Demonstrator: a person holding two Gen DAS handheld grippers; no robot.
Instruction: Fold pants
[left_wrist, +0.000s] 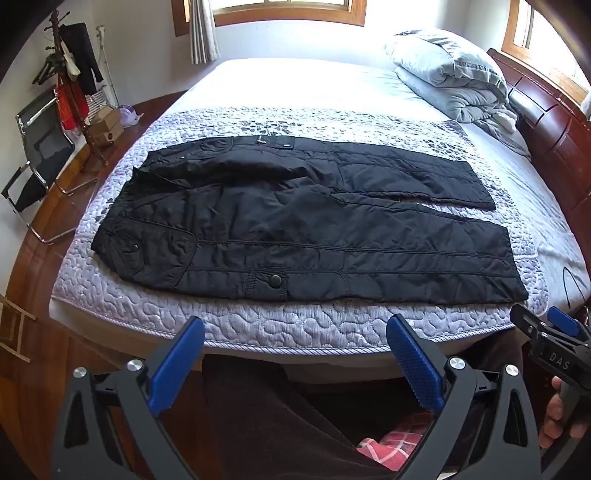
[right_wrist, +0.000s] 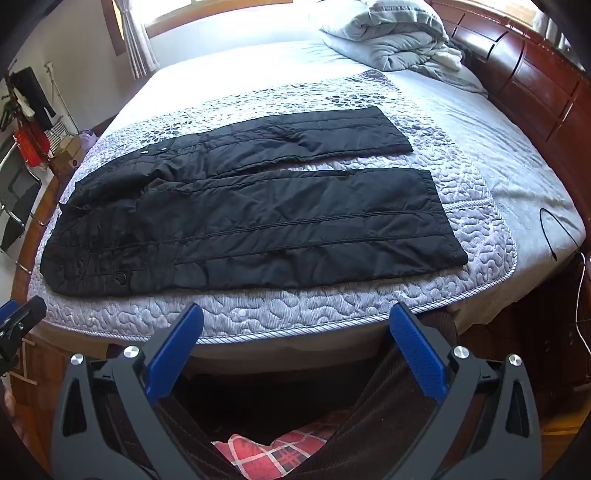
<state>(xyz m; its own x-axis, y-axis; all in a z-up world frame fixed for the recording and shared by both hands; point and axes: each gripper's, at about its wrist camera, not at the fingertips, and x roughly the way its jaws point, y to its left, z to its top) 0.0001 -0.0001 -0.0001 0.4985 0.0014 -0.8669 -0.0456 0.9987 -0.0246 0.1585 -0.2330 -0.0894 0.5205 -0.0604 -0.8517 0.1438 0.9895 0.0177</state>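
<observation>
Black pants (left_wrist: 295, 229) lie crosswise ahead of me, waist nearer my left fingers (left_wrist: 295, 365); both grippers' fingers wide, empty.

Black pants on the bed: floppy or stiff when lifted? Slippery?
The black pants look quilted and creased, so probably floppy: they should drape and sag from any pinch point. The padding suggests some bulk, so folds may spring back. The fabric has a faint sheen, so it might slide on the quilted mat.
</observation>
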